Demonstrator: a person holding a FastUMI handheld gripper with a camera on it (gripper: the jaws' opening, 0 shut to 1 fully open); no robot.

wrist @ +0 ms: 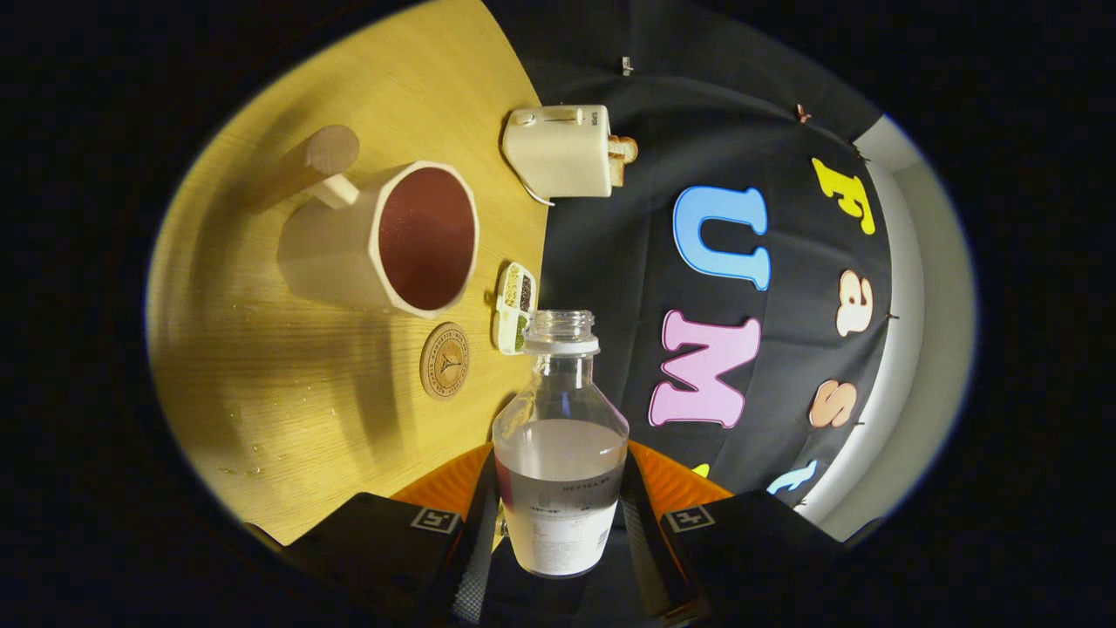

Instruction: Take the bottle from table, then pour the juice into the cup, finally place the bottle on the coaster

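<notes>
Pale wood bench (288,419) appears rolled sideways in the gripper view, so the whole rig is tilted hard. Fingers (558,523) are clamped on the bottle (560,453), one pressing each side of its lower body, label band sitting between them. Bottle is clear, cap off, roughly half full of a cloudy pale liquid. Its long axis runs straight ahead along the fingers, open mouth pointing away from them toward the far edge of the bench. Liquid surface sits square across the bottle. Cup (392,240), cream outside and dark red-brown inside, sits beyond the fingers and off to one side of the bottle, its mouth facing the camera, stubby handle with a wooden knob on the far side. Round cork-coloured coaster (445,360) lies on the bench between cup and bottle, just beside the bottle's shoulder, nothing on it. Small divided tray (514,307) with compartments of coloured bits sits near the bottle mouth, at the bench edge. A cream toaster (562,150) with bread in it stands farther off, past the cup. A few droplets on the bench near the coaster.
</notes>
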